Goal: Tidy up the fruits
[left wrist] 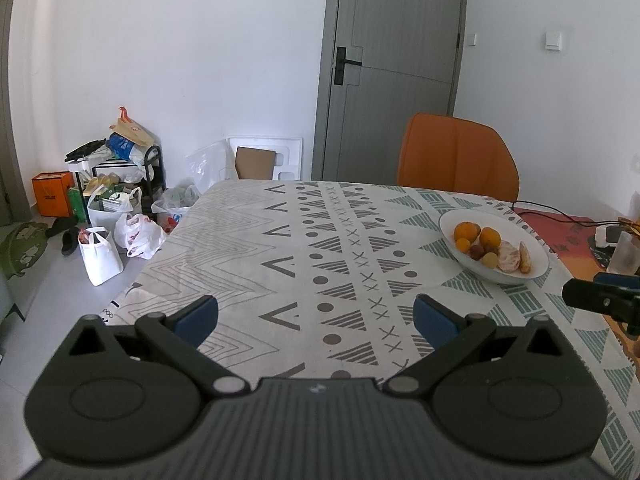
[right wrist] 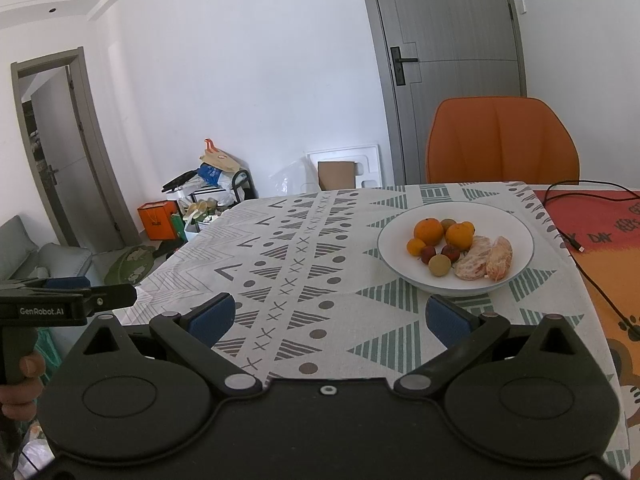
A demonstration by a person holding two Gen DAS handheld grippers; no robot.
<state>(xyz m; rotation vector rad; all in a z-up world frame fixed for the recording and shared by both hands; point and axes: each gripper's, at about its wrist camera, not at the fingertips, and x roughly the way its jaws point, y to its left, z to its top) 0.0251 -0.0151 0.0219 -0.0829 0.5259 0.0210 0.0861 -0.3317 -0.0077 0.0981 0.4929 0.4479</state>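
Observation:
A white bowl (right wrist: 516, 224) stands on the patterned tablecloth (right wrist: 304, 264) at the right. It holds oranges (right wrist: 429, 231), small red and yellow fruits (right wrist: 439, 265) and peeled orange pieces (right wrist: 486, 260). The bowl also shows in the left wrist view (left wrist: 532, 248) at the right. My right gripper (right wrist: 330, 318) is open and empty, above the cloth in front of the bowl and to its left. My left gripper (left wrist: 316, 320) is open and empty over the middle of the cloth. The left gripper shows from the side in the right wrist view (right wrist: 108, 296).
An orange chair (right wrist: 502, 140) stands behind the table's far edge. A black cable (right wrist: 600, 292) runs over the red-orange mat (right wrist: 608, 236) at the right. A glass (left wrist: 624, 256) stands at the far right. Bags and boxes (left wrist: 116, 216) crowd the floor at the left.

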